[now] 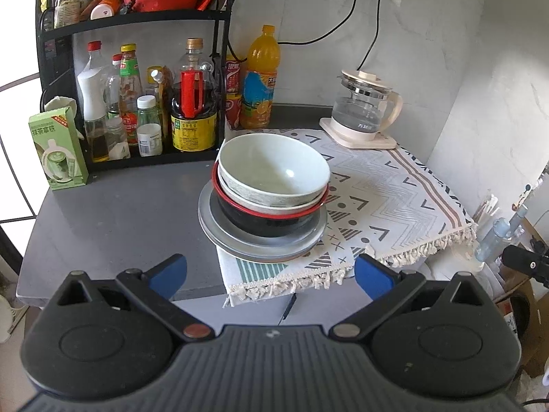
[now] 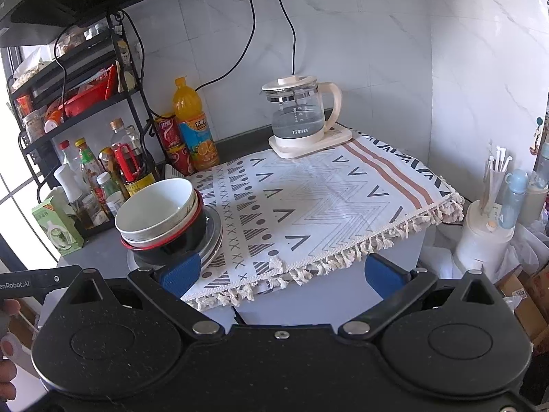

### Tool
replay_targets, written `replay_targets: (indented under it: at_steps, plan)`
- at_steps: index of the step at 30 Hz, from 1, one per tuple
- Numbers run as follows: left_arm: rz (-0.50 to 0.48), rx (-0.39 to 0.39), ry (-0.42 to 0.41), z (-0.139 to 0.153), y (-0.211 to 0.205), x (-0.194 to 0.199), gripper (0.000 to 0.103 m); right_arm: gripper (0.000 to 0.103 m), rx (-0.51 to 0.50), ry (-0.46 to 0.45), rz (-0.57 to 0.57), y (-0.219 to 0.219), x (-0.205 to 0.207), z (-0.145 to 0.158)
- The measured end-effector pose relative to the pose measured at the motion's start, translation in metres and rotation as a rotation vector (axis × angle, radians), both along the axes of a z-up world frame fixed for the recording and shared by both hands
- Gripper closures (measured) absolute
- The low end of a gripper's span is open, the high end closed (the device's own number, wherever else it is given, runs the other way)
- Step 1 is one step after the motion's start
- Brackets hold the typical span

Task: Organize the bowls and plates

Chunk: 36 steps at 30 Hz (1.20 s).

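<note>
A stack stands at the left edge of the patterned cloth (image 1: 387, 185): a pale green bowl (image 1: 274, 168) on top, a white bowl under it, a black bowl with a red rim (image 1: 271, 221), and grey plates (image 1: 240, 240) at the bottom. The stack also shows in the right wrist view (image 2: 161, 213). My left gripper (image 1: 271, 274) is open and empty, held in front of the stack. My right gripper (image 2: 281, 274) is open and empty, to the right of the stack at the cloth's front edge.
A black rack (image 1: 137, 24) of sauce bottles stands behind the stack on the left, with a green carton (image 1: 56, 151) beside it. An orange juice bottle (image 1: 260, 79), red cans and a glass kettle (image 1: 363, 110) stand at the back. A white holder with straws (image 2: 487, 233) is at the right.
</note>
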State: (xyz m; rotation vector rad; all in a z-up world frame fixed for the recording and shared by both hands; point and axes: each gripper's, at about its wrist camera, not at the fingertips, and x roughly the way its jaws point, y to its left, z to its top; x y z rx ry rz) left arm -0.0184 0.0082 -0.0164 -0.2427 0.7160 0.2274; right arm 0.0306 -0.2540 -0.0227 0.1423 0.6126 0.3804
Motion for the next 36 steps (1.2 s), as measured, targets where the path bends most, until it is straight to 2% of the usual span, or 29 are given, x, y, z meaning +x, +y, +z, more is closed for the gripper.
replay_targets:
  at_steps: [36]
  plan:
    - [-0.042,0.000,-0.015,0.005,-0.002,-0.011,0.000,0.000,-0.023,-0.007,-0.034,0.001,-0.018,0.004]
